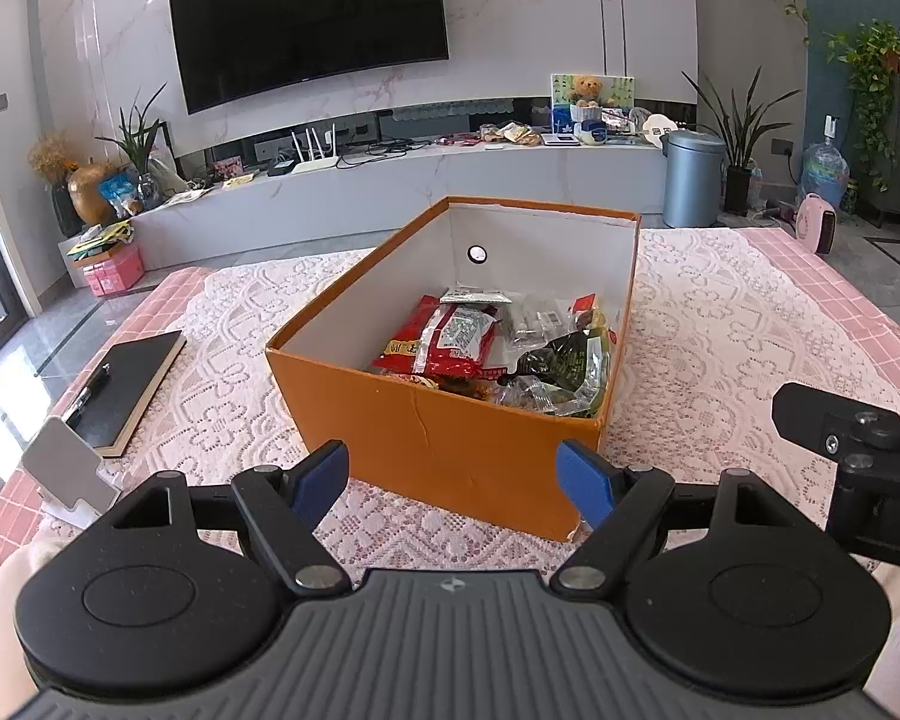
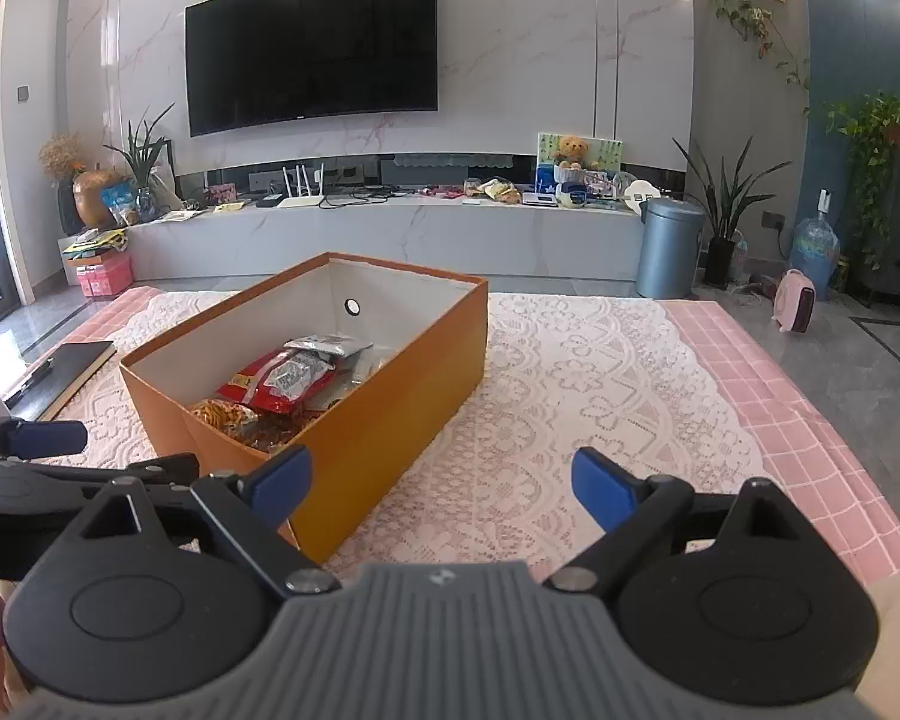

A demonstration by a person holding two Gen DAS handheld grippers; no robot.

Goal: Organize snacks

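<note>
An orange cardboard box (image 1: 444, 450) with a white inside stands on the lace tablecloth. Several snack packets lie in it: a red packet (image 1: 444, 342), a dark green packet (image 1: 564, 366) and a silver one (image 1: 477, 297). My left gripper (image 1: 456, 483) is open and empty, just in front of the box's near wall. In the right wrist view the box (image 2: 384, 420) is ahead to the left, with the red packet (image 2: 288, 381) inside. My right gripper (image 2: 444, 483) is open and empty, at the box's near right corner.
A black notebook with a pen (image 1: 126, 384) and a white phone stand (image 1: 69, 474) lie left of the box. The lace cloth (image 2: 600, 396) covers a pink checked table. Behind are a TV console, a blue bin (image 2: 669, 246) and plants.
</note>
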